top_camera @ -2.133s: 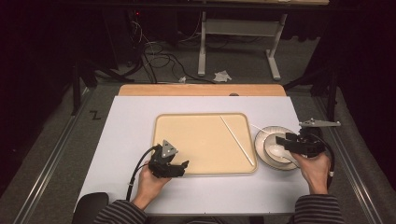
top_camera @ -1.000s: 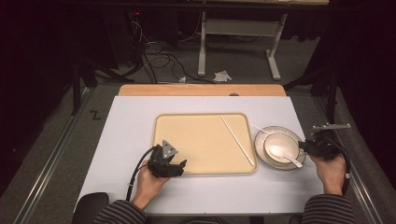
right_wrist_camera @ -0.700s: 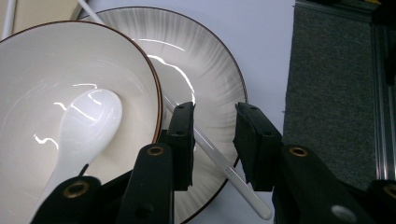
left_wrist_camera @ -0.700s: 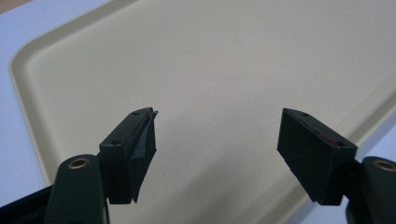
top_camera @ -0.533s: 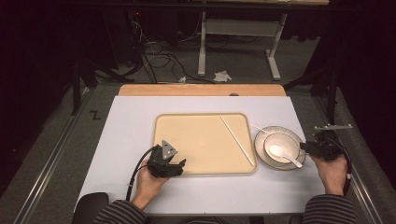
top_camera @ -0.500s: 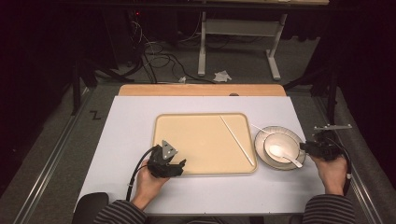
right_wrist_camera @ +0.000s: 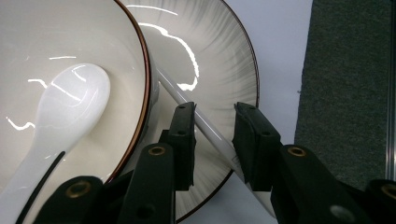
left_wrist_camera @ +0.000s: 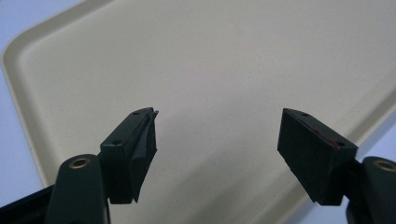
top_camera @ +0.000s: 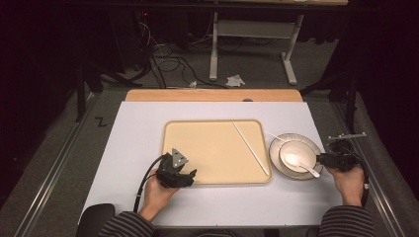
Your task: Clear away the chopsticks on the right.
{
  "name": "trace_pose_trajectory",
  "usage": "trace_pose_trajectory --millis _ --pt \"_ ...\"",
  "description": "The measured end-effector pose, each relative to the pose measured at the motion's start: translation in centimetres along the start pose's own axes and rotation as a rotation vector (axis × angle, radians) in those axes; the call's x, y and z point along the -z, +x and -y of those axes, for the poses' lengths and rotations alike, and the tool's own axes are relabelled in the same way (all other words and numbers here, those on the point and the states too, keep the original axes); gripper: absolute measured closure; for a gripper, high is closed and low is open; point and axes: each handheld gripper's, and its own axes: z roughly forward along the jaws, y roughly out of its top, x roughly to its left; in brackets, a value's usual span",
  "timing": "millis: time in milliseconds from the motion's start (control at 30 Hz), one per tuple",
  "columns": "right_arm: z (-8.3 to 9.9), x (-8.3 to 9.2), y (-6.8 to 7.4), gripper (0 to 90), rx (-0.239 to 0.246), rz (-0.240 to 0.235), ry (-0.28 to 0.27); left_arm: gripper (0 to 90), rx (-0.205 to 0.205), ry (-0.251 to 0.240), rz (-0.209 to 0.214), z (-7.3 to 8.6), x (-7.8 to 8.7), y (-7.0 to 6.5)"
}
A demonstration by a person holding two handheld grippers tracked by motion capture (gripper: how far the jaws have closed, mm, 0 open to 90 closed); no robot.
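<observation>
White chopstick (right_wrist_camera: 205,125) lying slantwise across the rim of a ribbed grey plate (right_wrist_camera: 219,65), just beside the brown-rimmed bowl (right_wrist_camera: 84,37) holding a white ceramic spoon (right_wrist_camera: 70,102), at the right end of the pale worktop (top_camera: 133,133). Straddled by the right gripper (right_wrist_camera: 214,122), jaws partly apart and just closing in, one pad touching the stick, no firm grip evident. Farther left, second chopstick (top_camera: 250,148) on the beige tray (top_camera: 207,143), with the left gripper (left_wrist_camera: 217,135) wide open and empty over the tray's near edge.

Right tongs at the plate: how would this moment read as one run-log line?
right tongs: astride white chopstick on plate, closing, no grip seen | left tongs: open over tray
</observation>
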Motion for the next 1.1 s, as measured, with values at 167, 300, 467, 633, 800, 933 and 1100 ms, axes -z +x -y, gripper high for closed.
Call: trace_pose_trajectory --millis 167,300,467,633,800,933,1100 --pt "0.1 -0.5 0.0 74.3 0.003 -0.010 0.019 28.5 0.000 0.012 0.001 0.1 -0.1 0.0" --pt "0.2 -1.0 0.0 75.6 0.004 -0.022 0.037 29.6 0.000 0.029 -0.003 0.2 -0.3 0.1" --pt "0.4 -1.4 -0.2 77.3 -0.002 -0.027 0.061 29.5 0.003 0.028 -0.005 0.1 -0.2 0.2" --pt "0.4 -1.6 -0.1 80.2 -0.001 -0.025 0.069 29.5 0.002 0.028 -0.006 0.1 -0.2 0.2" --pt "0.5 -1.6 -0.1 83.8 -0.003 -0.037 0.071 29.4 -0.005 0.036 -0.005 0.2 -0.3 0.2" --pt "0.5 -1.7 -0.1 84.3 -0.002 -0.046 0.074 29.4 -0.001 0.038 -0.008 0.2 -0.3 0.3" --pt "0.6 -1.9 -0.2 84.9 -0.002 -0.042 0.082 29.2 0.002 0.039 -0.011 0.1 -0.3 0.4"
